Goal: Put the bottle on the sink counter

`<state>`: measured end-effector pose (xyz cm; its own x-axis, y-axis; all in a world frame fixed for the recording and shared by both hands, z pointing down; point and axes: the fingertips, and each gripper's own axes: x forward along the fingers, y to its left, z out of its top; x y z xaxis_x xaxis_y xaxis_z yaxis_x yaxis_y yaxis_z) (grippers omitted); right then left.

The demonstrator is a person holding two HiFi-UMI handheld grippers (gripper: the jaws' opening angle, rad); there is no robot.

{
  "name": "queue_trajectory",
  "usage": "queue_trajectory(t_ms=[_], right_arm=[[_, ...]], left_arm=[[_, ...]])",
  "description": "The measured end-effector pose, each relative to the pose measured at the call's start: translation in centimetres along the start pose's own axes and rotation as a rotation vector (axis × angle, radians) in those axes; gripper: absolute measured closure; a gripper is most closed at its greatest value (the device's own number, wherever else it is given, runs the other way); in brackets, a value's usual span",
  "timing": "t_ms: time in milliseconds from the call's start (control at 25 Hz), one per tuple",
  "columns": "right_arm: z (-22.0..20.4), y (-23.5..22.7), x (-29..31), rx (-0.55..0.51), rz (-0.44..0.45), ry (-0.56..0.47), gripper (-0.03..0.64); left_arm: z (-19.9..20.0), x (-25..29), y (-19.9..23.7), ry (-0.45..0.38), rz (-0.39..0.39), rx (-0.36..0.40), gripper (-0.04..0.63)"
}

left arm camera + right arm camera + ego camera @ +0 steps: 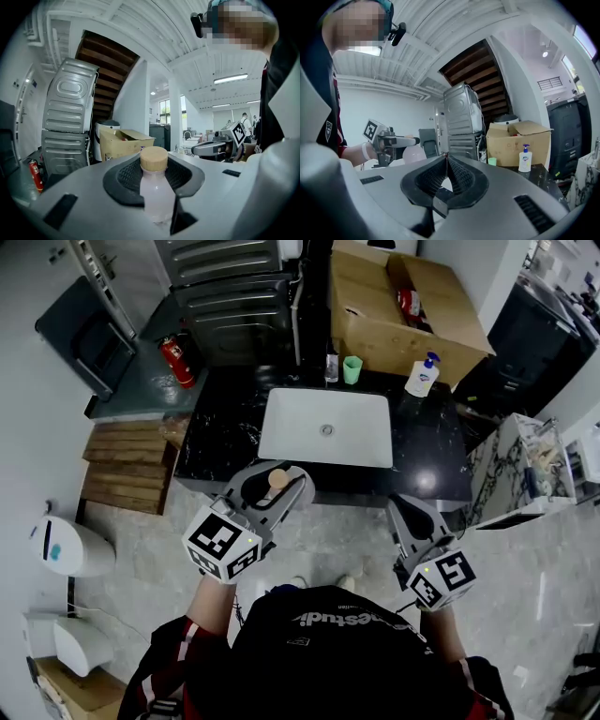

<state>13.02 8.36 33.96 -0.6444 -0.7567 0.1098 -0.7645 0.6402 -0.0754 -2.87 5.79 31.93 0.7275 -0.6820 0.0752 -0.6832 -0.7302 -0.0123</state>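
Note:
A small pale pink bottle [155,191] with a tan wooden cap [153,158] stands upright between the jaws of my left gripper [154,176], whose pads press on its sides. In the head view that gripper [281,486] hovers over the front edge of the black sink counter [220,432], just in front of the white basin [361,442]; only the bottle's cap [278,479] shows there. My right gripper [446,161] is shut, its pads touching with nothing between them. It hangs off the counter's front right [405,506].
At the counter's back stand a soap dispenser [422,376], a green cup [352,369] and a small clear bottle [331,367]. Behind is an open cardboard box [375,324]. A fire extinguisher [176,360] and wooden pallets [127,465] lie to the left, a marble shelf [525,465] to the right.

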Motion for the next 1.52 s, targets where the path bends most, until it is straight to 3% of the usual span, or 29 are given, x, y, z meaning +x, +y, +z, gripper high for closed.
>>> queue_trajectory(t_ms=[480,1520], right_arm=[[-0.1,-1.7,-0.6,0.002,-0.002,-0.018,0.574],[-1.6,-6.5,-1.1,-0.002,0.181,0.012,0.573]], left_arm=[[-0.9,0.9,0.2,0.031,0.046,0.012,0.466],[-0.8,5.1,-1.0,0.072,0.212,0.034,0.466]])
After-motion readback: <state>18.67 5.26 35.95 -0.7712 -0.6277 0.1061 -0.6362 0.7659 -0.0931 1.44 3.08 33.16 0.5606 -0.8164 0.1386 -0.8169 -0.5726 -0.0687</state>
